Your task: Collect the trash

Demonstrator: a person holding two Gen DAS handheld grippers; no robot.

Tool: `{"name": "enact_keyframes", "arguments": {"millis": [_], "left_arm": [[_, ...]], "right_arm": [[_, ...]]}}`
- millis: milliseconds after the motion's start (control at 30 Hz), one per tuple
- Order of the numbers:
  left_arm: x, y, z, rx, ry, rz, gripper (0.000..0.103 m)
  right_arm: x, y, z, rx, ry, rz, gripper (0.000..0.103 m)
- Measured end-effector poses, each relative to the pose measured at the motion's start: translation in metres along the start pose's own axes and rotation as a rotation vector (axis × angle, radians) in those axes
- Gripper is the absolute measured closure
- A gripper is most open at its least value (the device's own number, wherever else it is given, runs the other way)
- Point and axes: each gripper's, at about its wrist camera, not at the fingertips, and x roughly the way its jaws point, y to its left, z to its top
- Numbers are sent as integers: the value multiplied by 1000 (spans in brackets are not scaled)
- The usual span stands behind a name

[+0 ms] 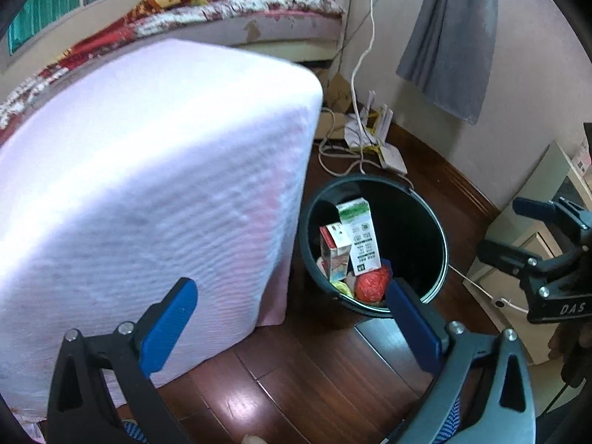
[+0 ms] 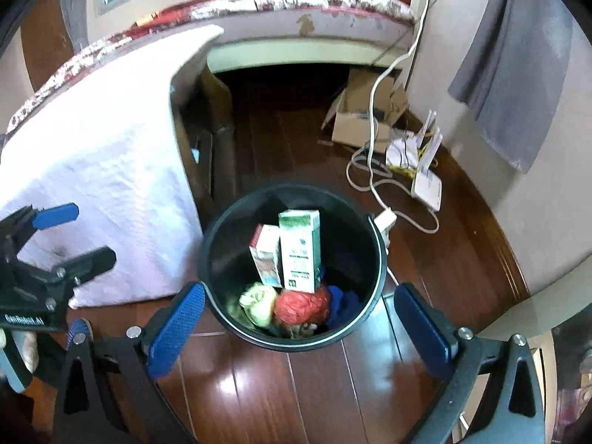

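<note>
Black bin (image 2: 218, 259) on the wood floor, holding trash.

The round bin stands upright and open-topped just beside a white-draped stand. Inside, a tall green-and-white carton (image 2: 300, 249) stands upright with a shorter red-and-white carton (image 2: 267, 255) leaning against its left side. Below them lie a red crumpled ball (image 2: 301, 307), a pale yellow-green wad (image 2: 257, 301) to its left, and something blue (image 2: 344, 301) to its right.
</note>
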Motion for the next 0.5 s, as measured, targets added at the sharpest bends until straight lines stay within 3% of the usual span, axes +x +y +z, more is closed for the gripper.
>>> {"name": "enact_keyframes", "arguments": {"millis": [500], "left_arm": [[-77,14,-10,-12,-105,73,1]], "right_arm": [[-94,43,6,22,-166,6,0]]}}
